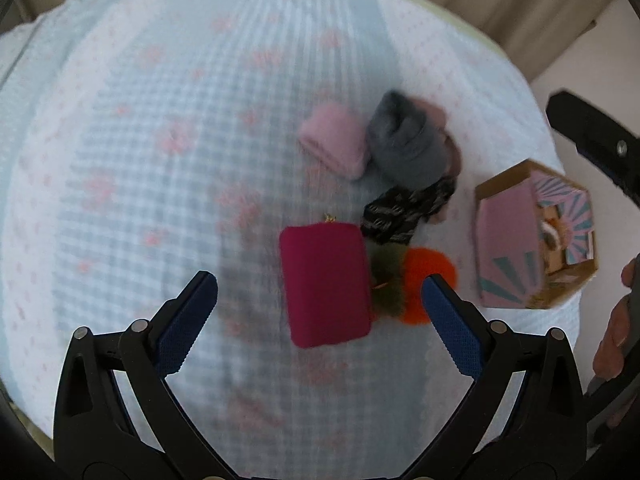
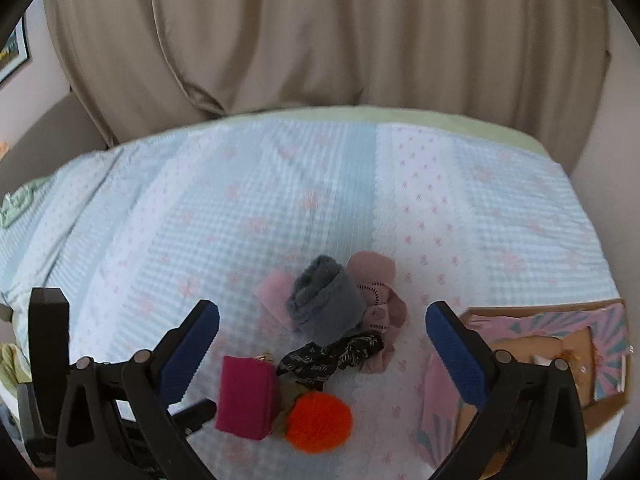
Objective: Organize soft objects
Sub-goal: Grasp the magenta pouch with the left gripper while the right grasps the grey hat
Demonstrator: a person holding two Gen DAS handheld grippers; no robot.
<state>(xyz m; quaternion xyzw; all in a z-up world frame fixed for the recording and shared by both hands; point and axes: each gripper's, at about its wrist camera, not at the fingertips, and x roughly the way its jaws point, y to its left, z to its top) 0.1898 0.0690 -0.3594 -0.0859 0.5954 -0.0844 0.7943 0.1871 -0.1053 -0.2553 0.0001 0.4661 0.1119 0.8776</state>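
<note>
Blue checked bedspread (image 1: 140, 160) carries soft objects (image 1: 408, 148); both claws (image 1: 320, 316) (image 2: 322, 344) gape wide, empty.

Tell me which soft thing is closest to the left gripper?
The magenta pouch. It sits between the left gripper's open fingers; the orange pompom lies just beyond, the rolled socks farther.

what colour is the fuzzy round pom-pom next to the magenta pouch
Bright orange pom-pom, clearest in the right wrist view, lying beside the pouch.
</note>
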